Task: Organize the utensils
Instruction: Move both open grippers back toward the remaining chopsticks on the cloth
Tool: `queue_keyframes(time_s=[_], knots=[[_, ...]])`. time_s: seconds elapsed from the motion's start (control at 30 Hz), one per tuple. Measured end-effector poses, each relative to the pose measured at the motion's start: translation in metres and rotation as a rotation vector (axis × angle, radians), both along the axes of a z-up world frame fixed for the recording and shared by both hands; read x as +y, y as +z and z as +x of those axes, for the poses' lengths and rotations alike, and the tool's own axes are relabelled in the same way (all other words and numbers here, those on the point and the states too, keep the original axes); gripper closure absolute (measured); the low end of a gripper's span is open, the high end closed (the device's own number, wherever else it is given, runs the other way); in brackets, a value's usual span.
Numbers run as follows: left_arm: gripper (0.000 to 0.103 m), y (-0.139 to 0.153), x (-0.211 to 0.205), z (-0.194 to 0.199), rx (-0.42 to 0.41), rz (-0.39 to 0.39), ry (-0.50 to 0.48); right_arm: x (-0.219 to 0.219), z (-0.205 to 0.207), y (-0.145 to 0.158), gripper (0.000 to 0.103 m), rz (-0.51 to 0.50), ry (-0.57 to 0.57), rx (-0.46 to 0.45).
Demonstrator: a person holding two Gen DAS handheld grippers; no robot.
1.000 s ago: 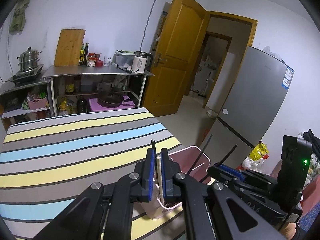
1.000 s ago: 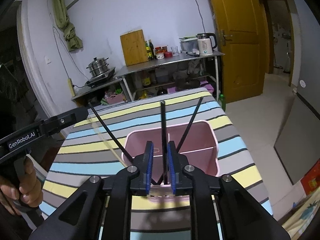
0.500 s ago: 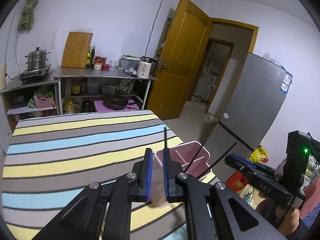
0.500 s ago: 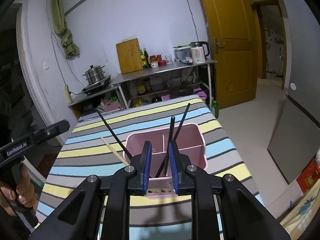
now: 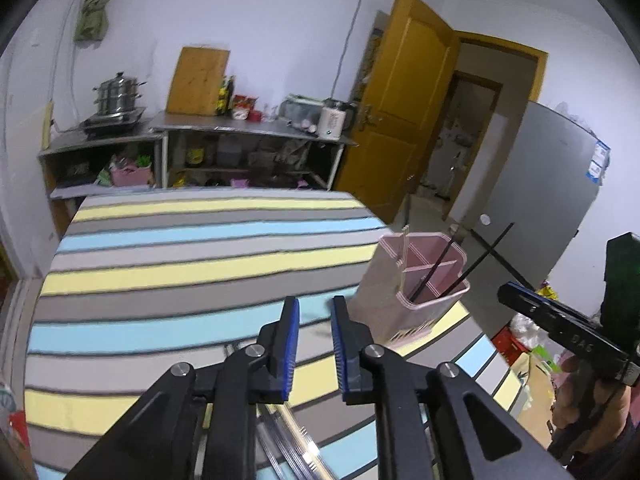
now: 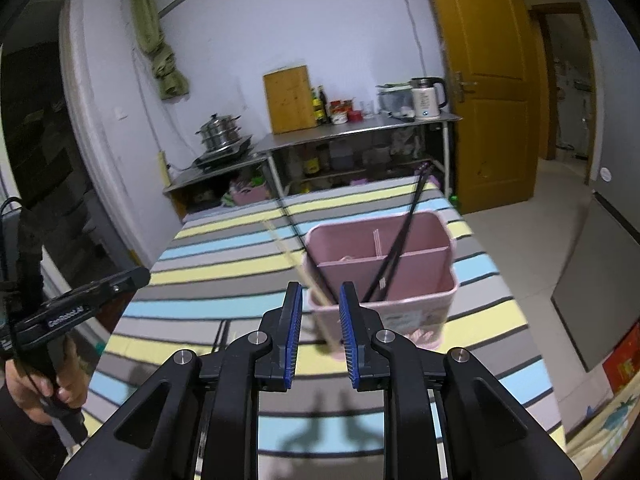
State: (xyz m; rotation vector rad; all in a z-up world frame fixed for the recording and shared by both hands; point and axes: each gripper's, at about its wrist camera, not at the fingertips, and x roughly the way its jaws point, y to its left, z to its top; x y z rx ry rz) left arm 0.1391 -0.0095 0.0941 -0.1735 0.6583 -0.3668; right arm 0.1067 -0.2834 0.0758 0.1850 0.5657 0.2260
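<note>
Just striped tablecloth [image 5: 192,264], kitchen shelving [image 5: 248,128] beyond

1. Your left wrist camera looks along the left gripper [image 5: 314,312], tilted down over the striped table [image 5: 180,264], with the pink holder [image 5: 404,300] off to its right.
2. Your right wrist camera looks along the right gripper [image 6: 319,298], straight at the holder [image 6: 404,312], close in.
3. Both views share the table, holder, far shelves [image 5: 248,128] and door [image 6: 492,80].
</note>
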Motion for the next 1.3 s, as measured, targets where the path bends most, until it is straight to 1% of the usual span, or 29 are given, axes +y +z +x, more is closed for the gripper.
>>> queue_keyframes(time_s=[0.1,0.33,0.53,0.73,0.93,0.97,1.1,1.2,1.23,1.27,1.3], knots=[[0.082,-0.016,0.011,-0.006,0.036,0.007,0.027,0.014,-0.002,-0.01,0.083,-0.003,0.04,0.021],[0.08,-0.064,0.028,-0.009,0.146,0.029,0.083,0.038,0.0,-0.037,0.083,-0.006,0.103,0.084],[0.08,-0.101,0.021,-0.002,0.22,0.063,0.102,0.053,0.001,-0.055,0.083,-0.014,0.137,0.131],[0.08,-0.128,0.015,0.012,0.277,0.064,0.115,0.064,0.005,-0.073,0.083,-0.02,0.167,0.172],[0.08,-0.147,0.012,0.024,0.32,0.086,0.146,0.07,0.011,-0.085,0.083,-0.017,0.186,0.202],[0.08,-0.149,0.011,0.025,0.326,0.092,0.147,0.071,0.011,-0.086,0.083,-0.016,0.186,0.204],[0.079,-0.151,0.004,0.026,0.301,0.121,0.145,0.076,0.016,-0.093,0.083,-0.01,0.194,0.218],[0.079,-0.151,-0.002,0.027,0.286,0.173,0.133,0.082,0.023,-0.1,0.083,-0.011,0.205,0.233],[0.081,-0.151,-0.004,0.027,0.281,0.193,0.13,0.085,0.025,-0.102,0.083,-0.011,0.21,0.24],[0.09,-0.152,-0.004,0.027,0.277,0.214,0.133,0.086,0.026,-0.103,0.083,-0.011,0.214,0.244],[0.093,-0.152,-0.004,0.027,0.274,0.235,0.14,0.09,0.028,-0.106,0.083,-0.013,0.222,0.251]])
